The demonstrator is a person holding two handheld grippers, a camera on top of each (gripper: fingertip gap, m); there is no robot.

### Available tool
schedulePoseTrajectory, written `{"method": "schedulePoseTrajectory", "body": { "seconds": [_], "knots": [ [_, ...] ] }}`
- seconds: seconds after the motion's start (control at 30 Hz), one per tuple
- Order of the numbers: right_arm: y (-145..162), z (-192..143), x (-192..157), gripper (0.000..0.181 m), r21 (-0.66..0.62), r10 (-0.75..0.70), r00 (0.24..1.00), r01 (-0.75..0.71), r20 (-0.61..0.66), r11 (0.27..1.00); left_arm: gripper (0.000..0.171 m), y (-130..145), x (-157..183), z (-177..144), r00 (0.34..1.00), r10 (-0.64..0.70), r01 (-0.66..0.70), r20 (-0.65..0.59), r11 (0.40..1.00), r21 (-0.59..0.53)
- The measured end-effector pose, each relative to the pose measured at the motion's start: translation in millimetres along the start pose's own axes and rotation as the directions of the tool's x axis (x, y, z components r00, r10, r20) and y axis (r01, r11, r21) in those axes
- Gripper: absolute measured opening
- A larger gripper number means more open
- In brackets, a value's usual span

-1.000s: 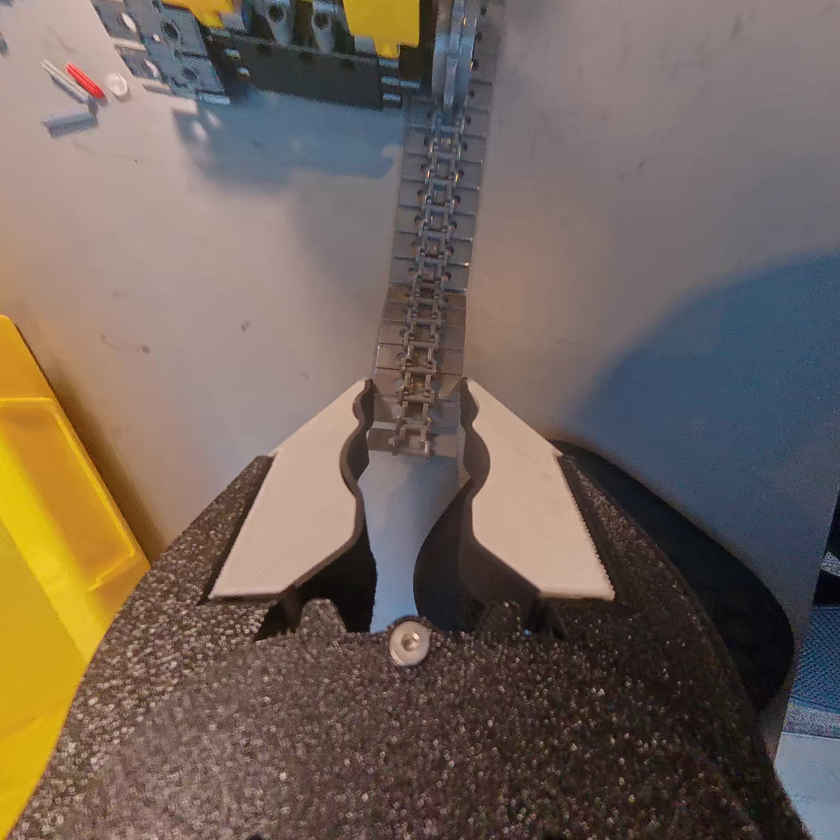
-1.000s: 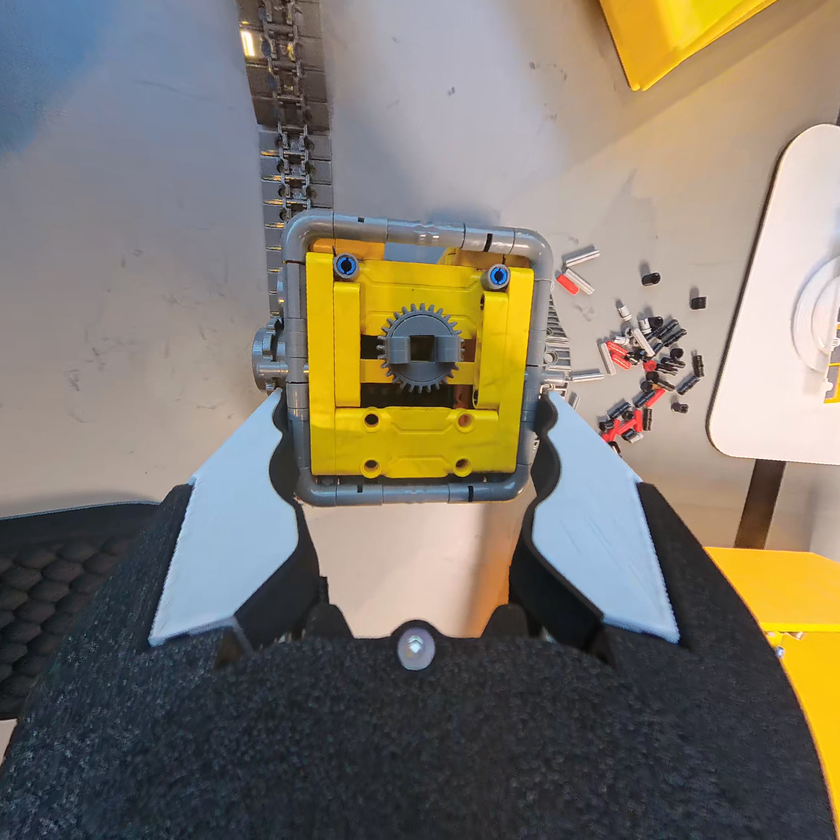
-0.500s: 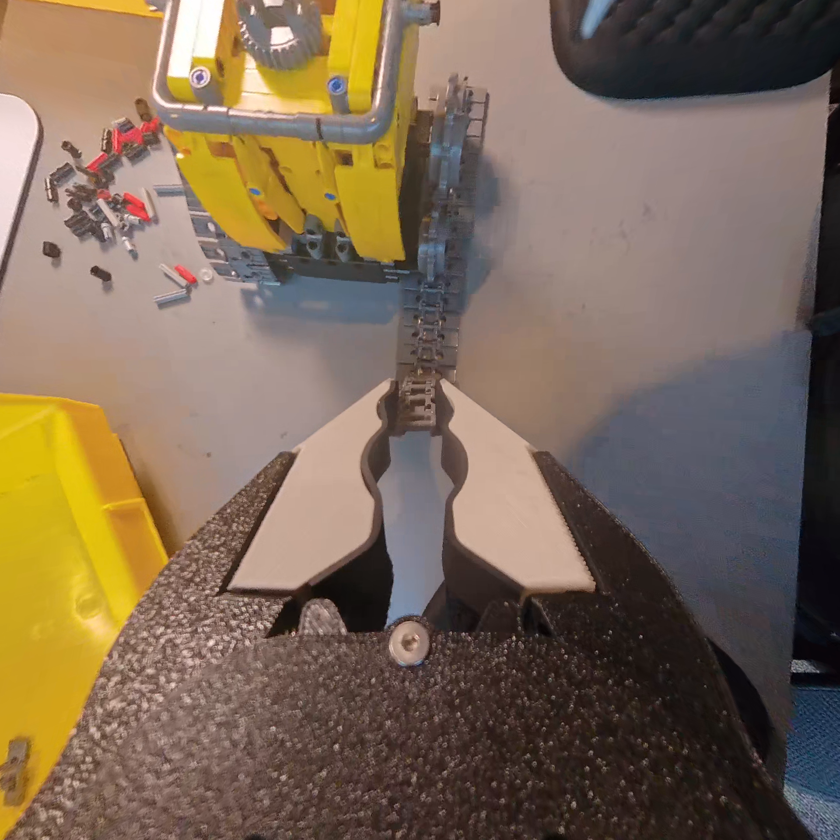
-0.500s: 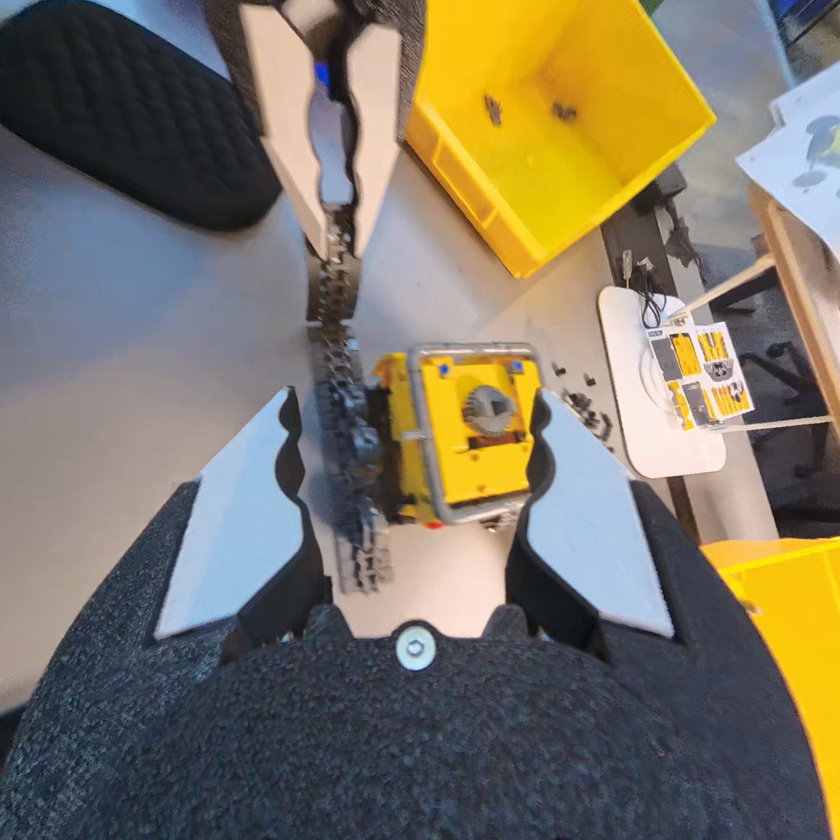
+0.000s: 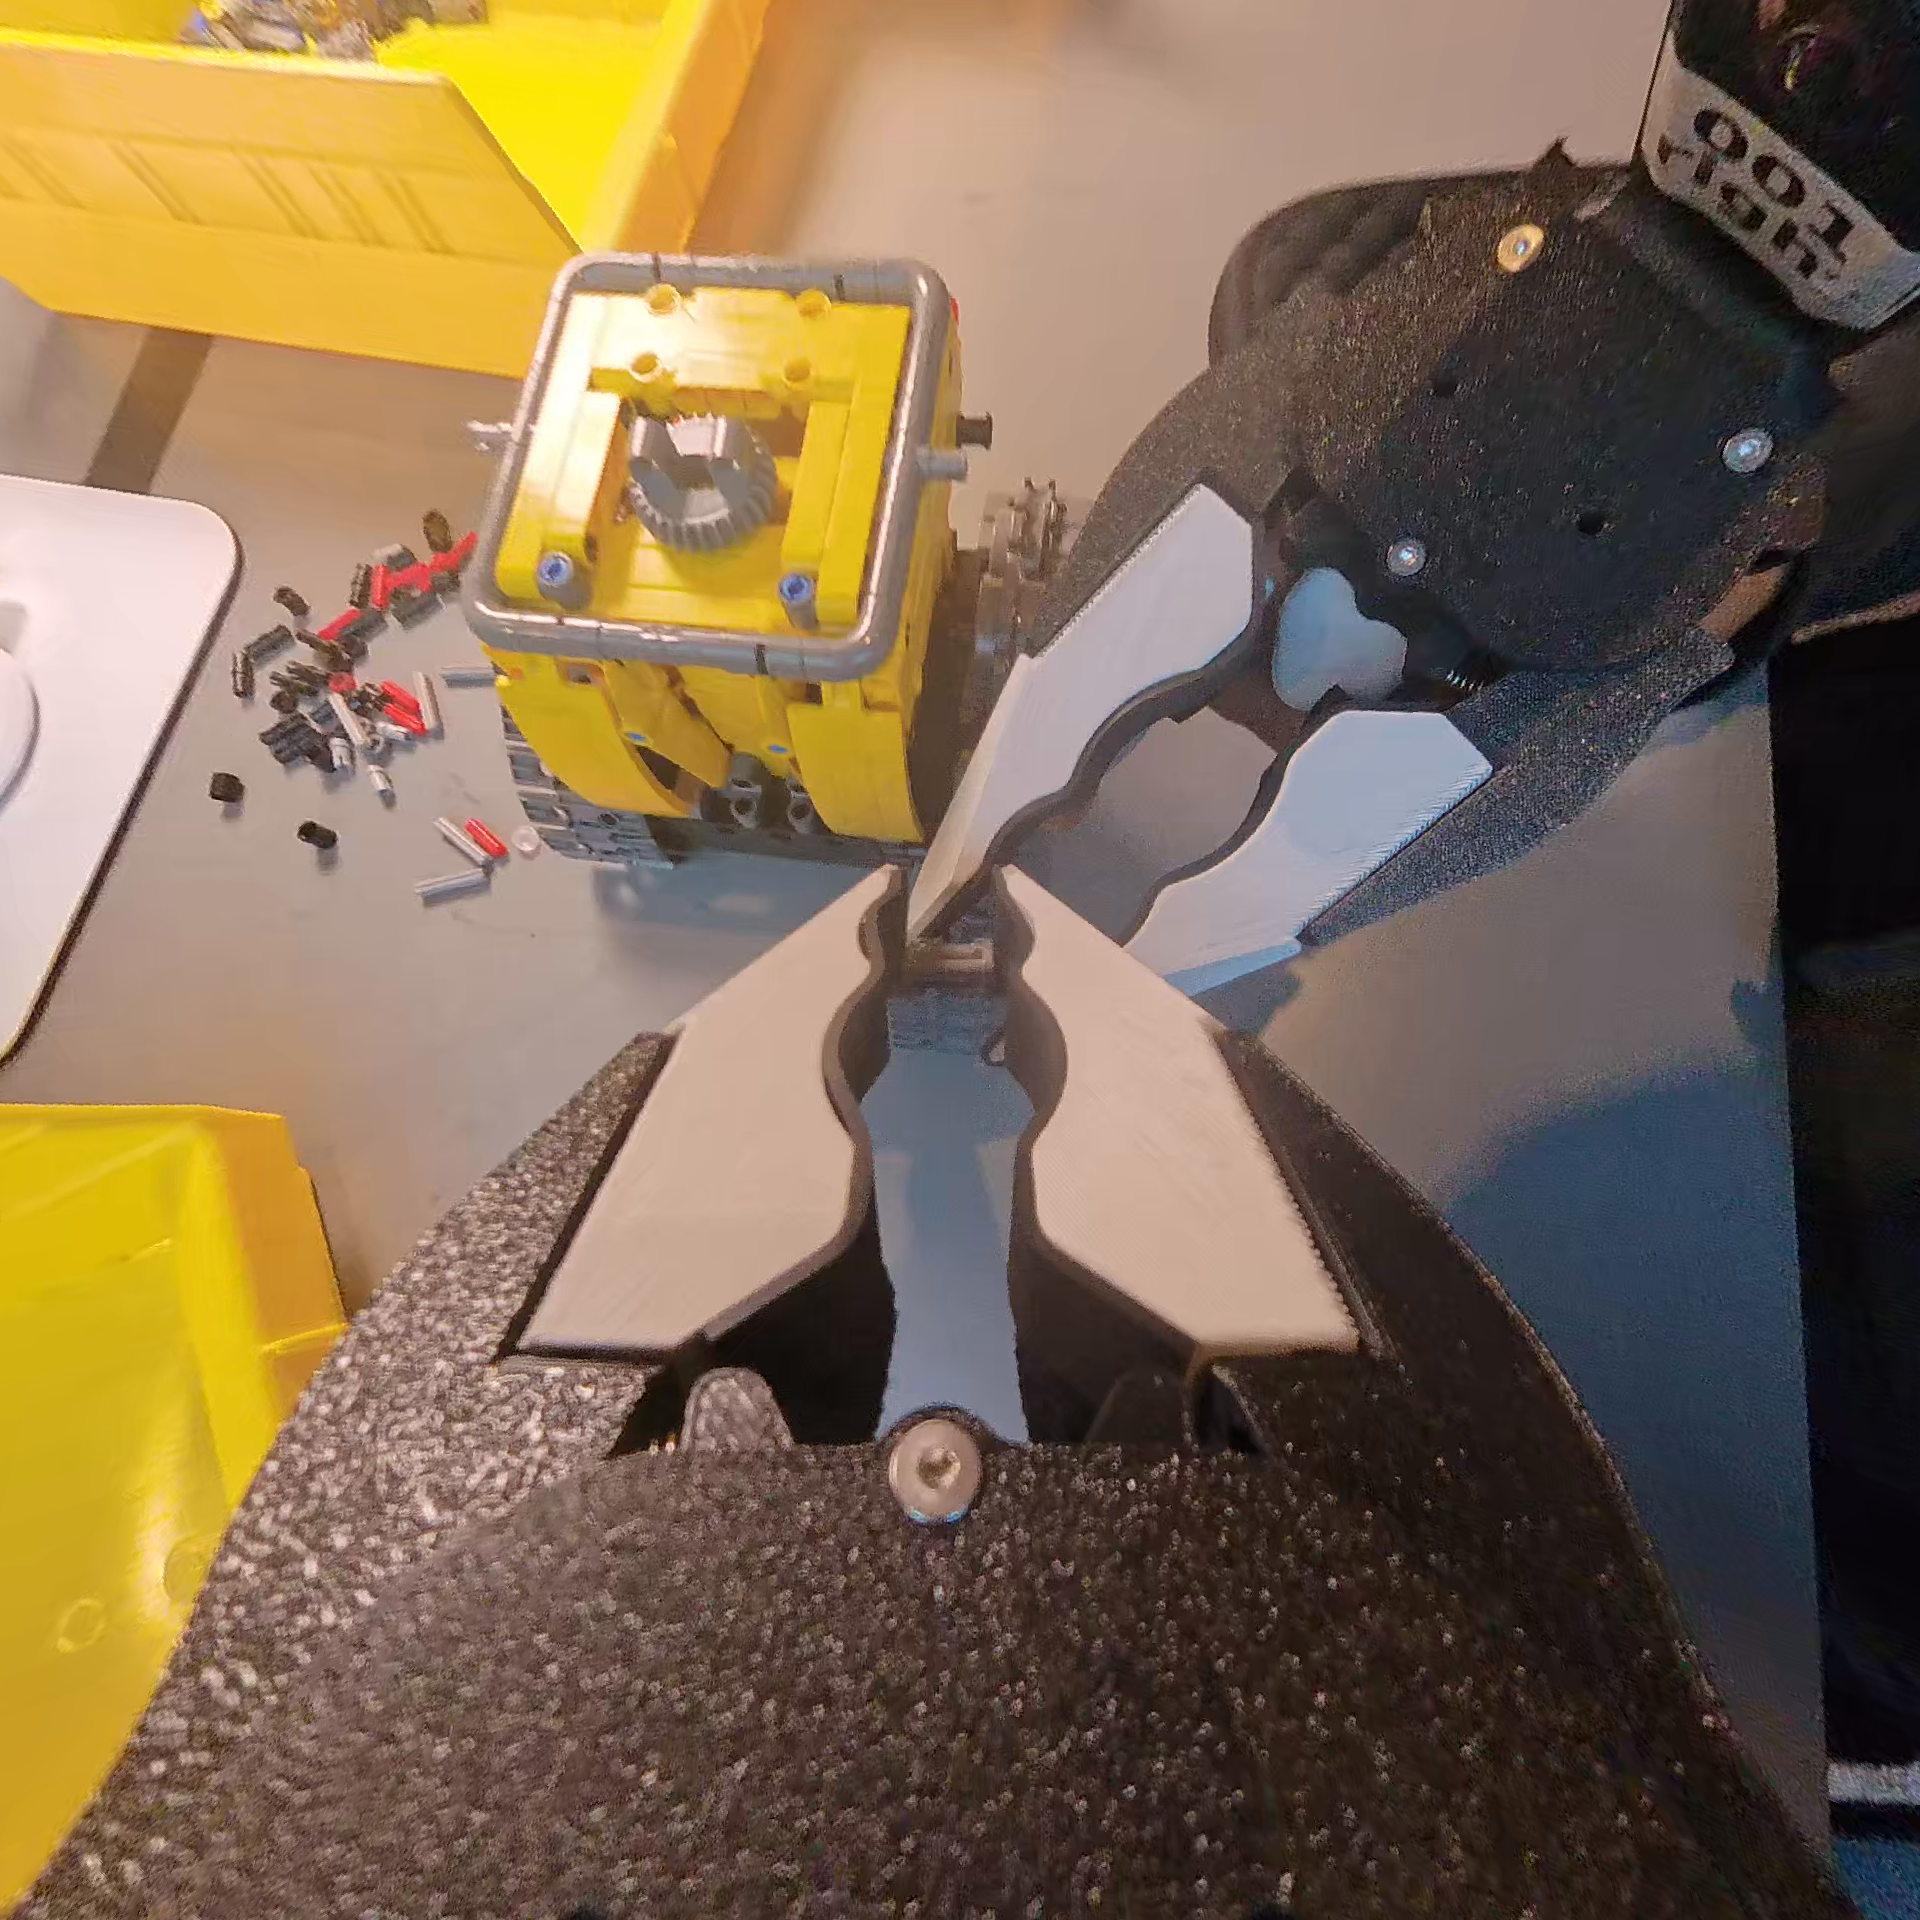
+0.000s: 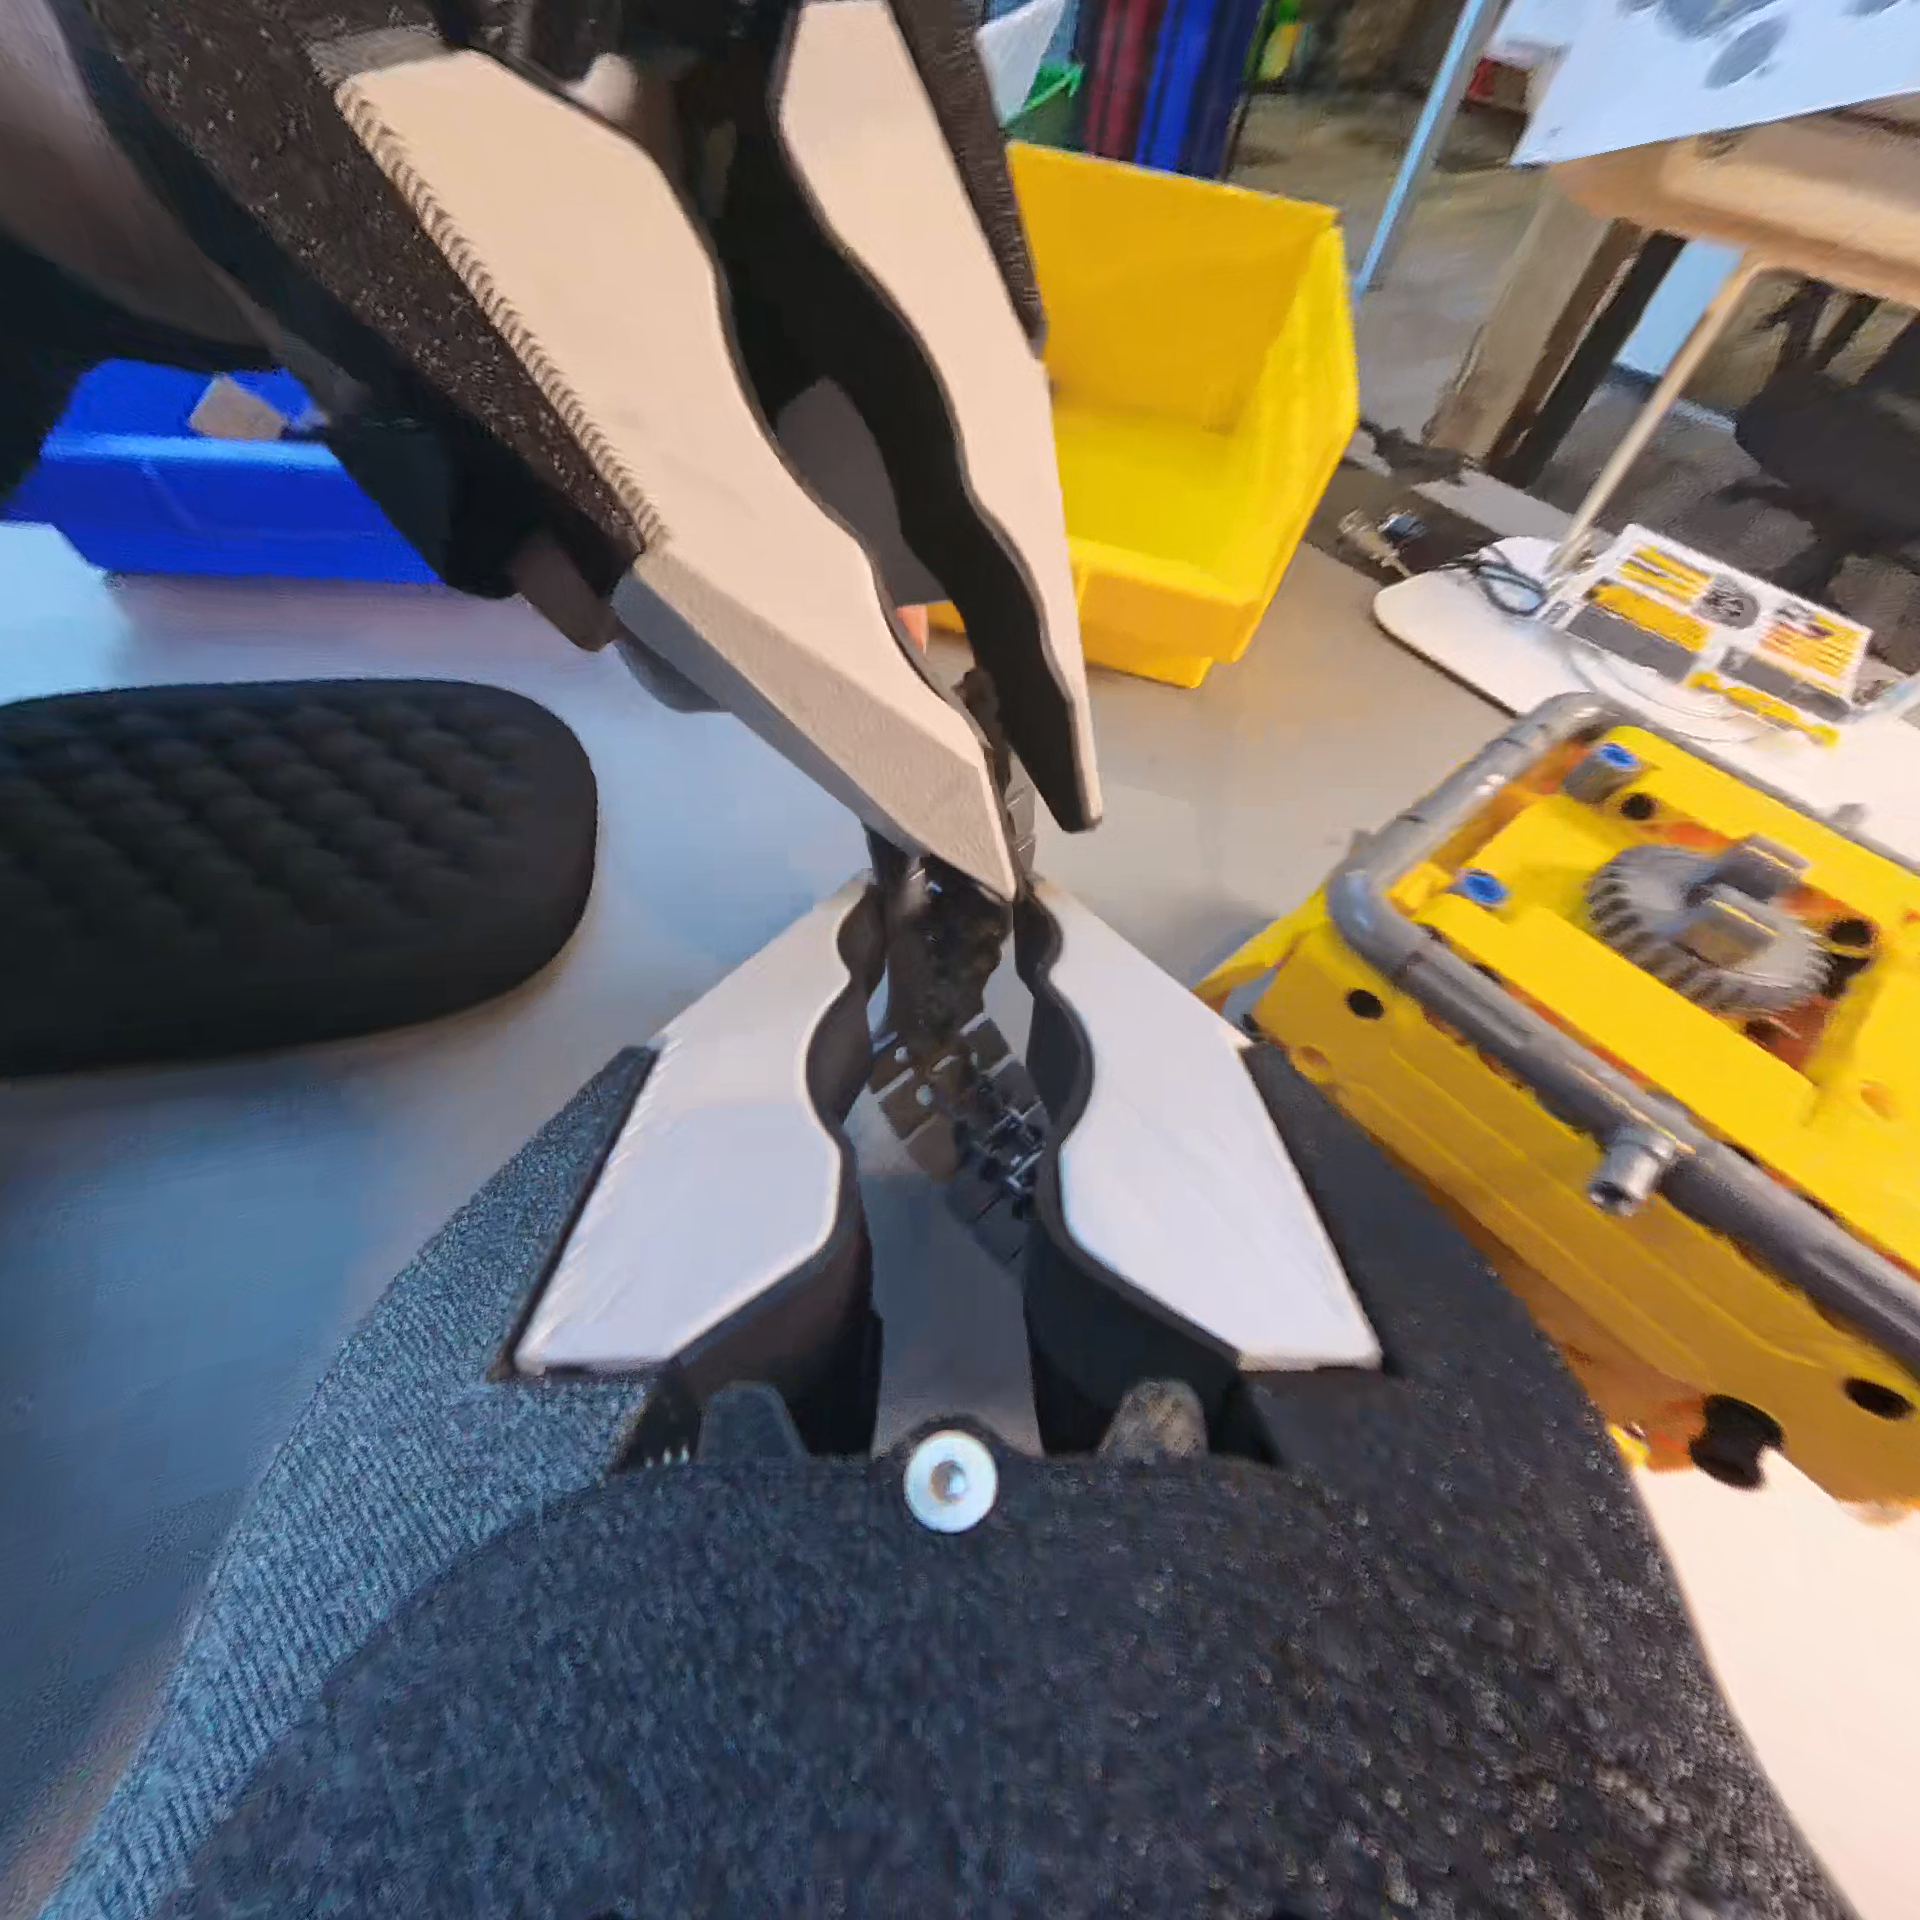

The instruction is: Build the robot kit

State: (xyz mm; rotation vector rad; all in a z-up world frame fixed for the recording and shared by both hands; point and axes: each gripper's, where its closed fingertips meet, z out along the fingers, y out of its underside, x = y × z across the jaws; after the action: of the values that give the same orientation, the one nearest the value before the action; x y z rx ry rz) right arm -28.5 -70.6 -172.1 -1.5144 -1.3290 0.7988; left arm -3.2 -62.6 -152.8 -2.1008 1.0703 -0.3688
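- The left gripper (image 5: 940,914) has its jaws drawn close on the end of a dark grey track chain (image 5: 940,1003), which sits pinched between the tips.
- The right gripper (image 6: 940,914) also has the chain (image 6: 951,1049) running between its narrowed jaws. Motion blur makes it hard to tell whether they actually clamp it.
- In the left wrist view the right gripper (image 5: 1049,904) comes in from 2 o'clock, one finger (image 5: 1091,686) reaching down to the left gripper's tips.
- In the right wrist view the left gripper (image 6: 1023,831) descends from 11 o'clock, its tips meeting the chain just above the right gripper's.
- A yellow brick-built vehicle body (image 5: 717,582) with a grey frame and a grey gear (image 5: 707,483) on top stands on the grey table (image 5: 312,997), at 11 o'clock from the left gripper.
- Small loose black, red and grey pins (image 5: 343,665) lie scattered at 9 o'clock of the body.
- A yellow bin (image 6: 1195,436) stands at 1 o'clock in the right wrist view, and a black quilted pad (image 6: 260,862) at 9 o'clock.
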Motion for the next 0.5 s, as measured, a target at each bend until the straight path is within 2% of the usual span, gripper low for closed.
{"method": "schedulePoseTrajectory", "body": {
  "seconds": [0.03, 0.1, 0.2, 0.3, 0.4, 0.5],
  "knots": [
    [-2, -4, 4, 0.024, 0.009, 0.026, 1.0, -0.026, -0.005, 1.0, 0.018, -7, -2, -2, 1.0, -0.019, 0.018, 0.01, 0.999, 0.048],
    [-2, -13, 15, 0.024, 0.022, 0.06, 0.998, -0.059, -0.029, 0.998, 0.037, -23, -6, -13, 0.997, -0.068, 0.062, 0.024, 0.981, 0.181],
    [-9, -28, 29, 0.024, 0.064, 0.133, 0.991, -0.131, -0.025, 0.989, 0.044, -33, -4, -26, 0.993, -0.121, 0.118, -0.01, 0.942, 0.314],
    [-18, -39, 36, 0.024, 0.087, 0.172, 0.985, -0.17, -0.012, 0.982, 0.053, -11, 2, -11, 0.989, -0.147, 0.149, -0.029, 0.95, 0.274],
    [-21, -45, 39, 0.024, 0.089, 0.18, 0.984, -0.18, -0.001, 0.98, 0.051, 15, 8, 19, 0.987, -0.162, 0.162, -0.014, 0.968, 0.19],
    [-25, -53, 42, 0.023, 0.106, 0.177, 0.984, -0.174, -0.013, 0.979, 0.046, 29, 15, 42, 0.989, -0.148, 0.146, 0.009, 0.982, 0.123]
  ]
}}
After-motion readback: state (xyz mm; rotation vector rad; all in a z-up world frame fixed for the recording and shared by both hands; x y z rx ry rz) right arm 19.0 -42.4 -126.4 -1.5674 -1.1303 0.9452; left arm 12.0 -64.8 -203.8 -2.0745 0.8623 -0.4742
